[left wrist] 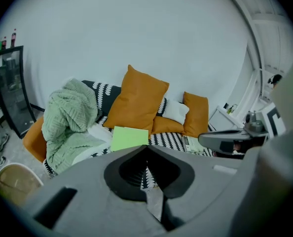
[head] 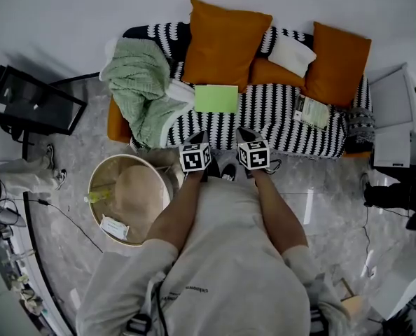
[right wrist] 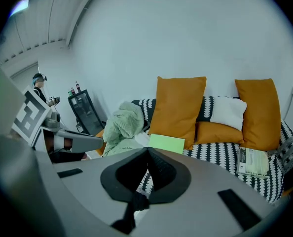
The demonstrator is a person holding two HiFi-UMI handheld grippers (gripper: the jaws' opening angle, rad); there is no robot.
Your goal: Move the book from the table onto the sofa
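Observation:
A light green book (head: 216,98) lies flat on the black-and-white patterned sofa (head: 278,117), in front of a large orange cushion (head: 225,40). It also shows in the left gripper view as the book (left wrist: 129,138) and in the right gripper view as the book (right wrist: 166,143). My left gripper (head: 202,137) and right gripper (head: 244,133) hover side by side at the sofa's front edge, a little short of the book. Both are shut with nothing between the jaws, as seen at the left gripper (left wrist: 146,147) and the right gripper (right wrist: 147,152).
A green blanket (head: 141,82) is heaped on the sofa's left end, and a magazine (head: 312,111) lies toward its right. A round table (head: 124,157) with small items stands at my left. A black stand (head: 33,102) is far left, a white cabinet (head: 393,117) far right.

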